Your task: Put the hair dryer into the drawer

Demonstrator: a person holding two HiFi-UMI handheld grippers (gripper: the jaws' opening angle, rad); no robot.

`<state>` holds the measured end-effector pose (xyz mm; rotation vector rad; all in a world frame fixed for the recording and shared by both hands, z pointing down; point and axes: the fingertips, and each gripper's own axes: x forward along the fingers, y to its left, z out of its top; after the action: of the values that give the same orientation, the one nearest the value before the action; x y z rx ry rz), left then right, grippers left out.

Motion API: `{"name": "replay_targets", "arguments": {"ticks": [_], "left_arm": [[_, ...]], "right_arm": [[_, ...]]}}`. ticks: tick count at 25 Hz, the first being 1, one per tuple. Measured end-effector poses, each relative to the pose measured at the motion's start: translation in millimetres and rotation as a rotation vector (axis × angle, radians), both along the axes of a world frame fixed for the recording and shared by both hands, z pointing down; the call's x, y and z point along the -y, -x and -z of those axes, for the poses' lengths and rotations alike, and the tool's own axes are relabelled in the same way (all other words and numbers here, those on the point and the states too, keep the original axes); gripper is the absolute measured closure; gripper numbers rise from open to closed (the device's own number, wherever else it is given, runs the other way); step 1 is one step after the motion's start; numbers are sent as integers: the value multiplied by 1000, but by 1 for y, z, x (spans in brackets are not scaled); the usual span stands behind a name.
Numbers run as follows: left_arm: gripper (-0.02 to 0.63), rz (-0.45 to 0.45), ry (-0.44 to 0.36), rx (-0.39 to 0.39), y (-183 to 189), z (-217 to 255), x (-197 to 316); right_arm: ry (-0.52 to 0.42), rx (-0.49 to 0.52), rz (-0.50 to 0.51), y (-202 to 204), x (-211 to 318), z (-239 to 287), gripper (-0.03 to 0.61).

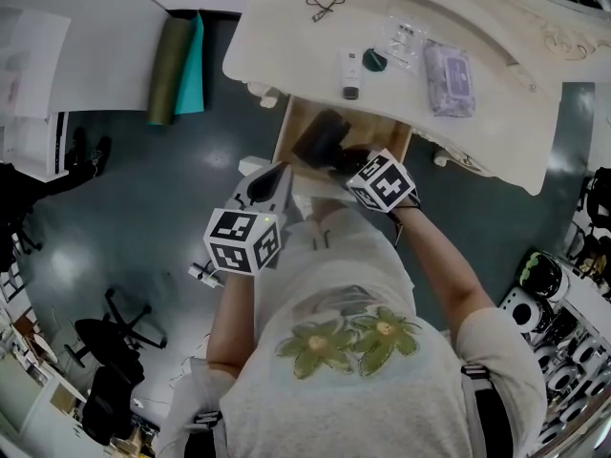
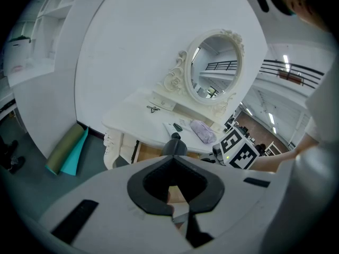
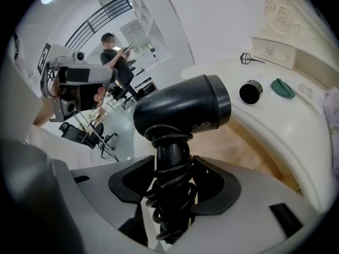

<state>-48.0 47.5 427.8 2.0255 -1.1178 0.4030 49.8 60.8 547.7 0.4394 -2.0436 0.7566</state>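
Above the open drawer [image 1: 380, 132], R gripper [image 3: 172, 178] held the hair dryer [image 3: 183, 107]; jaws clamped on its handle w/ the cord coiled round it; barrel crosswise, nozzle toward the bench [image 1: 286, 36]. L gripper [image 1: 270, 184] hung near the drawer's front L corner; jaws together, nothing btwn them.

Step in hand, by my read: carry-in; dryer at the drawer mouth, not yet set down and released. Next move prob. calls for lowering it onto the wooden drawer floor, barrel under the bench edge, then opening the jaws.

Room: bench overhang sat close above the drawer's rear; drawer walls either side; barrel looked to fit w/ space to spare, tho depth was hard to judge. Tube [image 1: 350, 72] and purple pouch [image 1: 449, 76] lay up on the bench, well apart from the dryer.
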Motion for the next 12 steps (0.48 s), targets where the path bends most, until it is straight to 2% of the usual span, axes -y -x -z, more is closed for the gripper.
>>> {"name": "replay_targets", "arguments": {"ticks": [12], "left_arm": [[604,-2,21,-5,0,-8,-2]], "right_arm": [[13,-23,15,0,3,-15,357]]}}
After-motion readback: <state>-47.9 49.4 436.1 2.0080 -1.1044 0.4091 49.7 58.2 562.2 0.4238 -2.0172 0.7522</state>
